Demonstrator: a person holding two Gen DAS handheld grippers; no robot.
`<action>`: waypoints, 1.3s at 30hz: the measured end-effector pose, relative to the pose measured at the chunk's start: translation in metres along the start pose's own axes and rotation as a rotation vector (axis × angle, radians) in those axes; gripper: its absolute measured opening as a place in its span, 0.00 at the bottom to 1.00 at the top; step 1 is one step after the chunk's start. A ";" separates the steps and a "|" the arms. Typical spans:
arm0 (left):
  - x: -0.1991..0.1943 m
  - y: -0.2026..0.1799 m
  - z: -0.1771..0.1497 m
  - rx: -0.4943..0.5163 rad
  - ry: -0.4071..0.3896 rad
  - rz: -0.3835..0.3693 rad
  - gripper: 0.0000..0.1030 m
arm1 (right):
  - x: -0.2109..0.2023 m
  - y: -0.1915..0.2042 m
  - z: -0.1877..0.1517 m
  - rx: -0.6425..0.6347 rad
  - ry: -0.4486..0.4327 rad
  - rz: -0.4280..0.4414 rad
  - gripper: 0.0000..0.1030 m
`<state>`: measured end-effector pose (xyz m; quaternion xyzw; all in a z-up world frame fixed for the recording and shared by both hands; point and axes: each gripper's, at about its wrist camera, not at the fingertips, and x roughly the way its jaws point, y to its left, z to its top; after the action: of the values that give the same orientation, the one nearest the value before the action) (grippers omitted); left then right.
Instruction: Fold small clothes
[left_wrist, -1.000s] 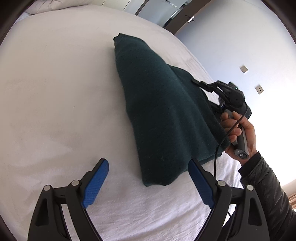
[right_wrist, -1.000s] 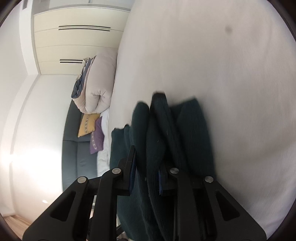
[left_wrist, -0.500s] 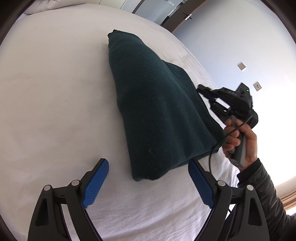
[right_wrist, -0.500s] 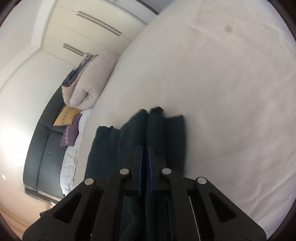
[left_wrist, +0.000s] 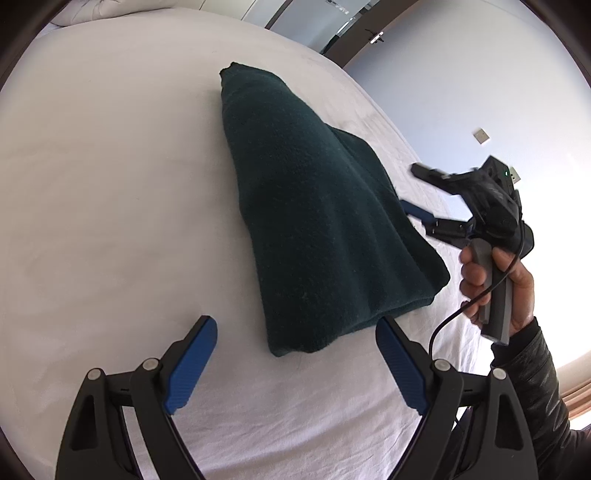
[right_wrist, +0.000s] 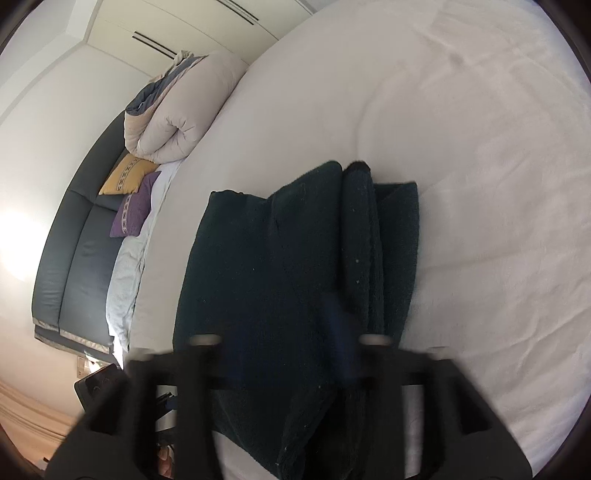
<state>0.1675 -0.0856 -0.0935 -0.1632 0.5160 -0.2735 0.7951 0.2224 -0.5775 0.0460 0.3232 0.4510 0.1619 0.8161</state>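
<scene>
Black left gripper (left_wrist: 295, 363), blue-padded jaws, silver screws; right gripper (right_wrist: 280, 350) seemingly alike.

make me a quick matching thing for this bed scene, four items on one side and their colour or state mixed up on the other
Column 1:
1. folded garment
2. left gripper
3. upper cushion
4. lower cushion

Column 2:
a. purple
b. open, holding nothing
c. dark green, lying on the white bed sheet
d. yellow

Pairs: 1-c, 2-b, 3-d, 4-a
</scene>
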 end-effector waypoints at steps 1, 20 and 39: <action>-0.001 0.002 0.000 -0.004 -0.001 0.000 0.87 | 0.001 0.001 -0.001 -0.005 0.000 0.004 0.76; -0.003 -0.001 0.011 0.004 -0.008 0.001 0.87 | 0.050 -0.017 -0.016 0.105 0.130 0.024 0.10; -0.002 0.005 0.005 -0.011 0.004 0.004 0.87 | 0.019 -0.056 -0.060 0.183 -0.030 0.065 0.08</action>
<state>0.1727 -0.0808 -0.0930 -0.1659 0.5194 -0.2697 0.7937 0.1806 -0.5851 -0.0267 0.4132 0.4409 0.1419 0.7840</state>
